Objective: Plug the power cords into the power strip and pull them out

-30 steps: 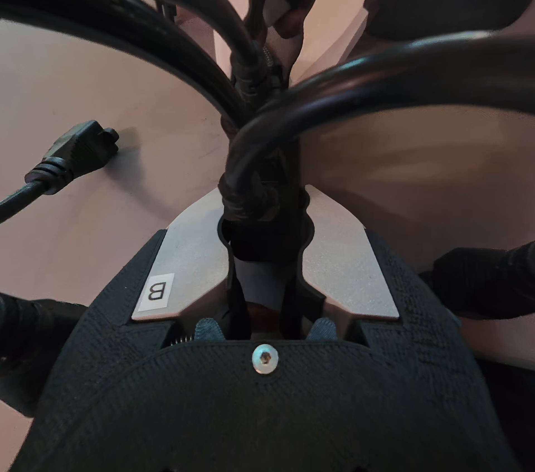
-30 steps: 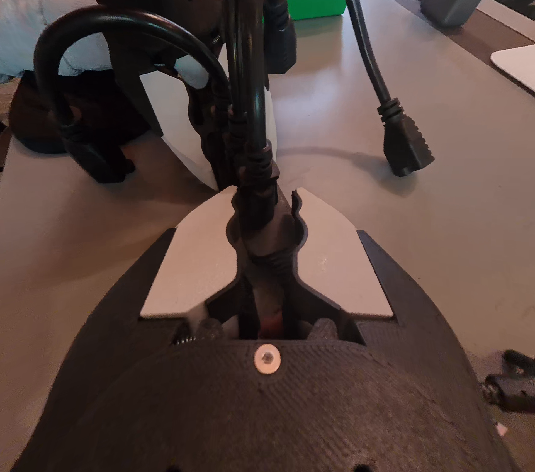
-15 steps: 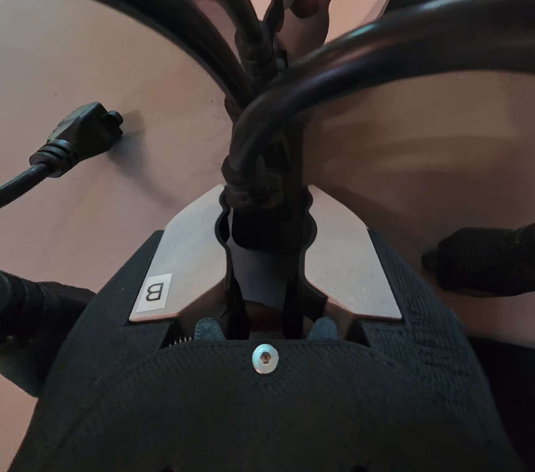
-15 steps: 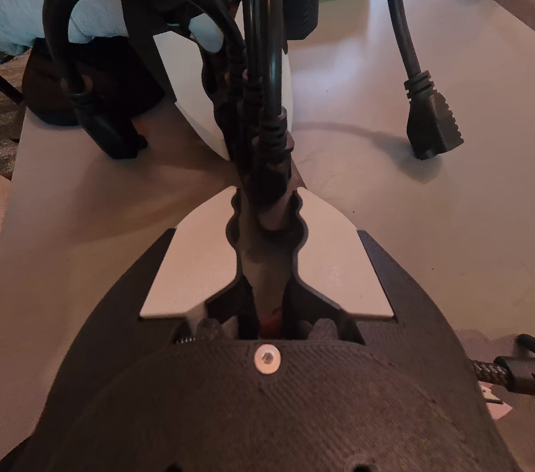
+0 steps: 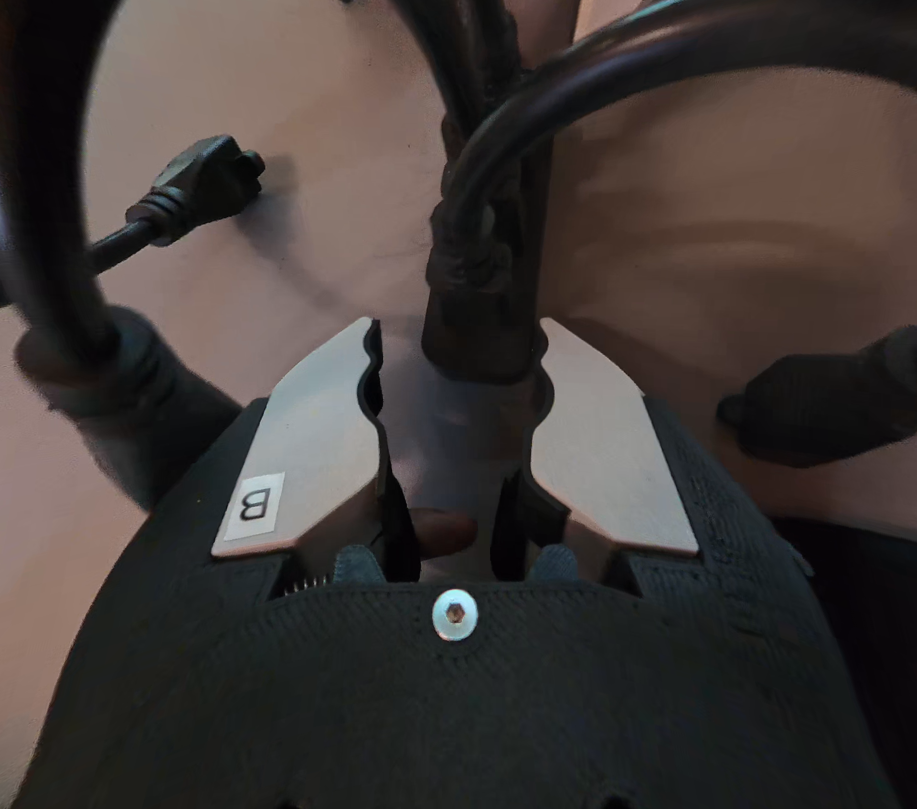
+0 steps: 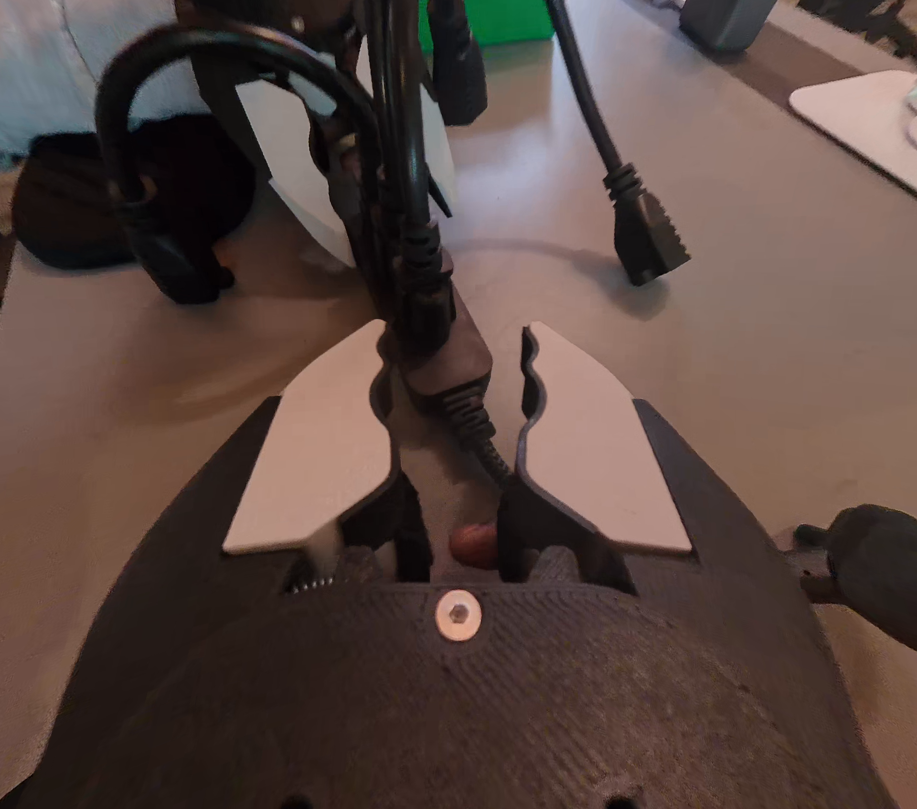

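Right wrist view: my right claw (image 6: 454, 358) has just spread apart, letting go of the grey, cord-crowded power strip (image 6: 459, 351) it pinched a moment ago. My left claw (image 5: 459, 363) has parted too, straddling the strip's other end, where a black moulded plug (image 5: 476, 338) stands seated. Loose black cord ends (image 6: 645, 239) lie on the pale counter (image 6: 744, 338). Plugging looks finished; I judge pulling out comes next.

Left gripper (image 5: 459, 368): black ribbed printed body, two pale flat fingers (image 5: 317, 433) with wavy black inner edges, white lettered sticker (image 5: 254, 506), silver hex screw (image 5: 455, 620), small spring (image 5: 305, 582). Right gripper (image 6: 454, 371): same build, no sticker, screw (image 6: 458, 614).
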`<state>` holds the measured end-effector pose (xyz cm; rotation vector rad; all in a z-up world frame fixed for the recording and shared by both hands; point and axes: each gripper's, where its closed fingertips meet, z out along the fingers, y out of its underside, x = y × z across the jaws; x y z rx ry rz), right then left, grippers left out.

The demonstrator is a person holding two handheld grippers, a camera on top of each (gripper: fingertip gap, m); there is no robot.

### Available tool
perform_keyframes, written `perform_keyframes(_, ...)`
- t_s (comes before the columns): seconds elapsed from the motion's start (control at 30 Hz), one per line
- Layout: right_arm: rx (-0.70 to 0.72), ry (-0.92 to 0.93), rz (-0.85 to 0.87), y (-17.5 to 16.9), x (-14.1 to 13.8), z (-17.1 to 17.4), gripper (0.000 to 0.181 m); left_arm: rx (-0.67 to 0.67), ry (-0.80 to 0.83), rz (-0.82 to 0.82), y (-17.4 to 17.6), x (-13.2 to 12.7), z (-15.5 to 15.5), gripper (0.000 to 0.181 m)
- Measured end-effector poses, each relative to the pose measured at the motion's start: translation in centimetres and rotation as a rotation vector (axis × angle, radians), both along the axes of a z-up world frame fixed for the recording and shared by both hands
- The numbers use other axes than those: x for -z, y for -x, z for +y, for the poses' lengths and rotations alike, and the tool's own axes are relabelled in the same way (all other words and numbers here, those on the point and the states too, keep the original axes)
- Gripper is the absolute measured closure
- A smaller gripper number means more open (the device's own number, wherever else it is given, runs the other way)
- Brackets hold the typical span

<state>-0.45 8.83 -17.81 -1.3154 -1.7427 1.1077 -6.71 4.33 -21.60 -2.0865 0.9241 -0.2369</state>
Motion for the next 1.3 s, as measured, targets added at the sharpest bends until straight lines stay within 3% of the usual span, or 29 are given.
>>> perform_keyframes(0.13, -0.009, 0.08, 0.088, -0.2, -1.4, 0.2, 0.092, 0.006, 0.057, -0.114, 0.7, -0.8, -1.5, 0.12)
perform_keyframes(0.23, 0.007, 0.071, 0.111, -0.3, -1.8, 0.7, 0.092, -0.018, 0.116, -0.266, 1.0, -1.8, -2.2, 0.109)
perform_keyframes(0.33, -0.006, 0.045, 0.16, -0.2, -2.3, 0.6, 0.087, -0.023, 0.067, -0.383, 1.0, -3.4, -2.1, 0.089)
perform_keyframes(0.53, 0.064, 0.017, 0.344, 0.1, -4.9, 1.4, 0.038, 0.032, 0.002, -0.284, 0.6, -3.0, -2.7, 0.044)
perform_keyframes(0.7, 0.101, 0.07, 0.482, -0.4, -7.4, 2.1, 0.035, 0.14, 0.081, -0.194, -0.1, -2.1, -5.3, 0.037)
perform_keyframes(0.93, 0.105, 0.074, 0.478, -0.4, -7.4, 2.2, 0.037, 0.2, 0.087, -0.266, -0.3, -4.6, -8.1, 0.038)
perform_keyframes(1.0, 0.099, 0.052, 0.454, -0.4, -7.0, 2.1, 0.05, 0.174, 0.014, -0.268, 0.2, -5.7, -7.6, 0.041)
perform_keyframes(1.03, 0.095, 0.047, 0.428, -0.6, -6.7, 2.1, 0.065, 0.16, -0.047, -0.277, 0.5, -6.5, -7.0, 0.047)
perform_keyframes(1.07, 0.077, 0.043, 0.39, -0.8, -6.2, 2.0, 0.1, 0.14, -0.124, -0.284, 0.8, -7.6, -6.3, 0.063)
perform_keyframes(1.1, 0.045, 0.047, 0.353, -1.1, -5.8, 1.8, 0.15, 0.103, -0.222, -0.289, 1.4, -8.8, -5.4, 0.088)
perform_keyframes(1.13, 0.023, 0.073, 0.334, -1.4, -5.7, 1.6, 0.175, 0.044, -0.332, -0.301, 2.3, -10.1, -4.4, 0.115)
perform_keyframes(1.17, 0.019, 0.117, 0.328, -1.5, -5.8, 1.6, 0.18, -0.019, -0.423, -0.327, 3.1, -11.3, -3.7, 0.151)
perform_keyframes(1.2, 0.02, 0.161, 0.33, -1.6, -6.0, 1.7, 0.181, -0.042, -0.474, -0.366, 3.5, -12.1, -3.6, 0.167)
perform_keyframes(1.23, 0.016, 0.194, 0.339, -1.7, -6.2, 1.7, 0.181, -0.063, -0.474, -0.413, 3.7, -12.5, -3.5, 0.16)
perform_keyframes(1.3, 0.012, 0.216, 0.372, -1.7, -6.6, 1.8, 0.176, -0.037, -0.359, -0.483, 3.1, -12.1, -4.0, 0.122)
